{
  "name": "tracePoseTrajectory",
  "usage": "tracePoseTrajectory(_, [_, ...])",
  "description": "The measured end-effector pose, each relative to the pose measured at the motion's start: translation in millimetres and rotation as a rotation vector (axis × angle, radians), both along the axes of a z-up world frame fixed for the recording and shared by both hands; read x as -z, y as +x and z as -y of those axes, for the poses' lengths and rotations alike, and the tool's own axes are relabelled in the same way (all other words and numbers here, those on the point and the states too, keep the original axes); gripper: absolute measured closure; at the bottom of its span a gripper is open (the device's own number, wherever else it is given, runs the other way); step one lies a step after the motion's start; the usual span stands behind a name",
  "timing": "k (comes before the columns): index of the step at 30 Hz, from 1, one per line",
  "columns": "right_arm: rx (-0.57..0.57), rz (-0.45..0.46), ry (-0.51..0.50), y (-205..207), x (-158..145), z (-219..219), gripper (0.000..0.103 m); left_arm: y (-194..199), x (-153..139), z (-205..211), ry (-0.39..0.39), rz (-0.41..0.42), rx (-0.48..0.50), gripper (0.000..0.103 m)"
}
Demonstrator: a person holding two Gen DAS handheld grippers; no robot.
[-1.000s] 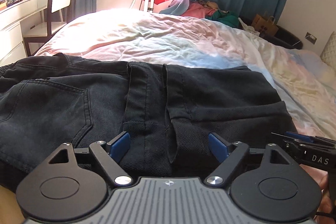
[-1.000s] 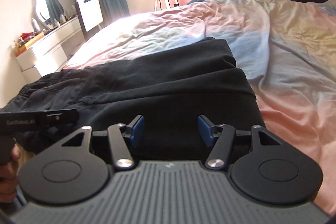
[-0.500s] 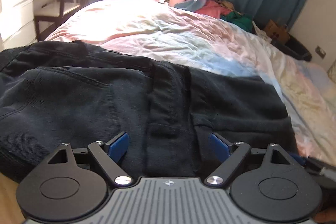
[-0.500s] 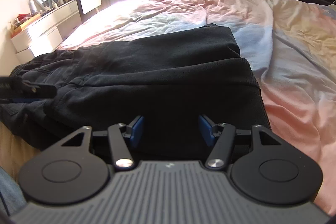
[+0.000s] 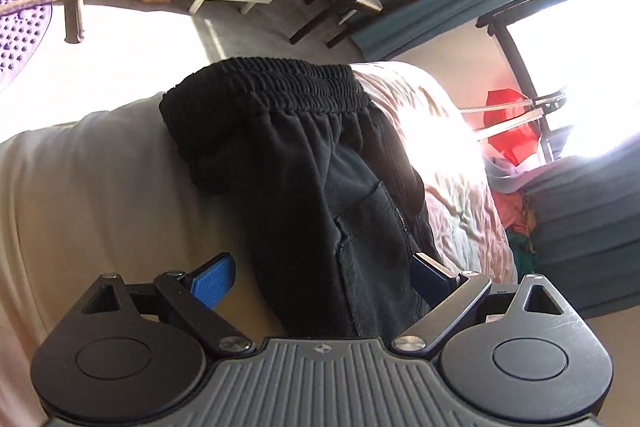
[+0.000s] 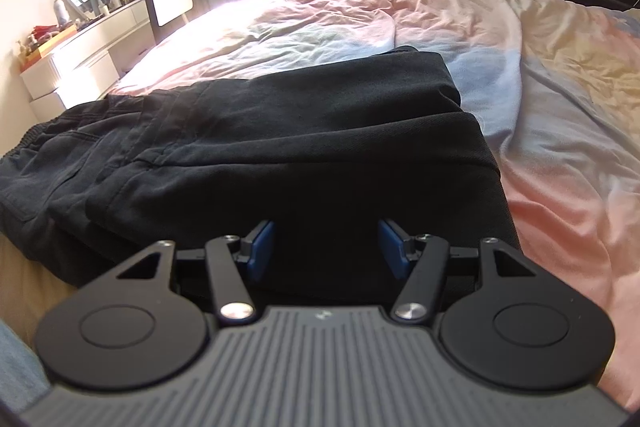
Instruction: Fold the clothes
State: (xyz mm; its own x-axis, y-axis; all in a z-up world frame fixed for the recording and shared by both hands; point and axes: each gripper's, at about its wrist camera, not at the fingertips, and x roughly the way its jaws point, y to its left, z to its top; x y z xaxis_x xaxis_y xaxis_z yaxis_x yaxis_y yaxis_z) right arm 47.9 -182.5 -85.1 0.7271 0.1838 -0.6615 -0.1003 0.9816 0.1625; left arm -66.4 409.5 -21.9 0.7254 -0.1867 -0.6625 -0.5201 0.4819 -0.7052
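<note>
Left gripper (image 5: 322,277), seen rolled sideways in its own view, has its jaws opening, with the black trousers (image 5: 304,163) between them but unpressed; the waistband (image 5: 272,83) hangs over the edge of the bed (image 5: 440,147). From the right wrist, the right gripper (image 6: 326,249) stands apart over the trousers (image 6: 280,131), which lie folded across the bed (image 6: 540,107) near its edge.

both wrist views sit close over the black trousers (image 6: 280,131) – left one rolled sideways.
</note>
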Motion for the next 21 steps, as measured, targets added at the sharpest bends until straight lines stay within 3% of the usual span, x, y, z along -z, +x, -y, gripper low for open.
tracePoseTrajectory(3, [-0.002, -0.001, -0.018, 0.7, 0.7, -3.2, 0.043, 10.6, 20.2, -3.5, -0.061, 0.033, 0.015, 0.010])
tracePoseTrajectory(8, [0.002, -0.009, -0.052, 5.5, 2.0, -9.6, 0.043, 37.8, 38.5, 0.5, -0.016, 0.032, -0.020, 0.021])
tracePoseTrajectory(9, [0.001, -0.009, -0.058, 6.2, 2.3, -10.4, 0.043, 42.2, 40.8, 0.9, 0.018, 0.010, -0.048, 0.024])
tracePoseTrajectory(11, [-0.003, -0.006, -0.063, 5.6, 3.0, -10.5, 0.043, 50.2, 40.2, 5.2, 0.108, -0.031, -0.081, 0.045])
tracePoseTrajectory(15, [-0.017, -0.008, -0.056, 5.4, 4.4, -7.8, 0.043, 67.4, 27.8, 21.9, 0.299, -0.059, -0.084, 0.059])
tracePoseTrajectory(17, [-0.024, -0.015, -0.052, 7.4, 6.3, -6.5, 0.043, 78.7, 11.6, 39.6, 0.410, -0.047, -0.068, 0.070])
tracePoseTrajectory(21, [-0.031, -0.030, -0.059, 9.8, 8.1, -7.6, 0.043, 89.8, -35.3, 83.4, 0.605, 0.065, -0.046, 0.082])
